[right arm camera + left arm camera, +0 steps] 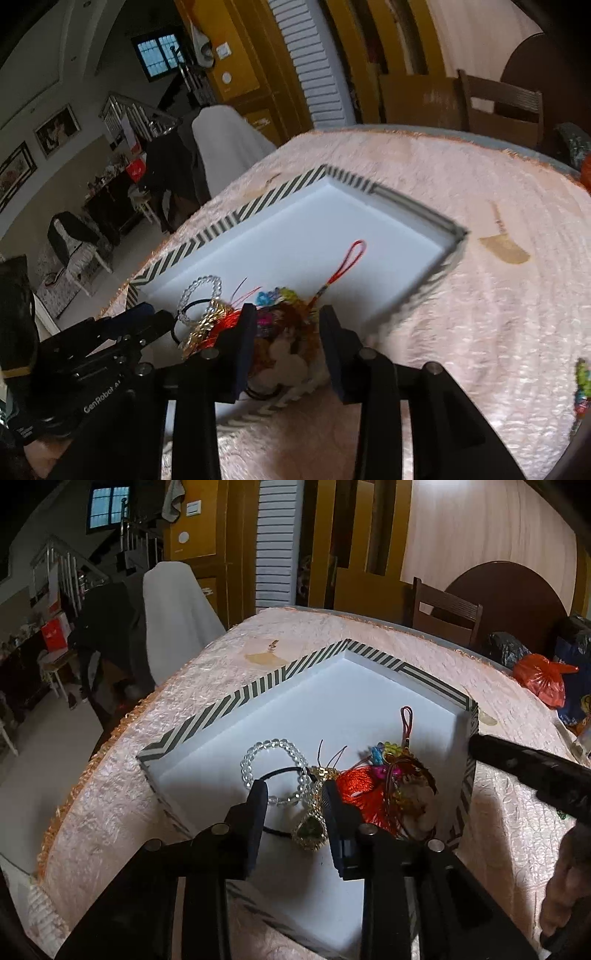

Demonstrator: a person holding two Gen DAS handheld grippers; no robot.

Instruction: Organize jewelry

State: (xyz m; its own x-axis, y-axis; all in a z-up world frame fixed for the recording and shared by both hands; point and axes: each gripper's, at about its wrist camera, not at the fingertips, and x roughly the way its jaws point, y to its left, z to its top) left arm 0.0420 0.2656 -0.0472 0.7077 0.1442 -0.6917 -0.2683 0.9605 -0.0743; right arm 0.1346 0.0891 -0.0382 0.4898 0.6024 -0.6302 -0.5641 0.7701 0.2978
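A white tray with a striped rim point(243, 692) point(236, 219) lies on the pink tablecloth. In its near corner lie a clear bead bracelet point(275, 744) point(201, 282), a black cord point(284, 771), a gold pendant with a green stone point(310, 830), a red tassel point(360, 794) and a colourful charm with a red loop point(406, 720) point(352, 254). My left gripper point(295, 794) is open over the pendant and bracelet, holding nothing. My right gripper point(288, 321) is open just above the charm pile, empty. It also shows in the left wrist view point(532, 771) at the right.
A small colourful beaded piece point(581, 384) lies on the cloth at the right. An orange plastic bag point(543, 679) and dark bags sit at the table's far right. A wooden chair point(443, 613) stands behind the table. A brown stain point(504, 251) marks the cloth.
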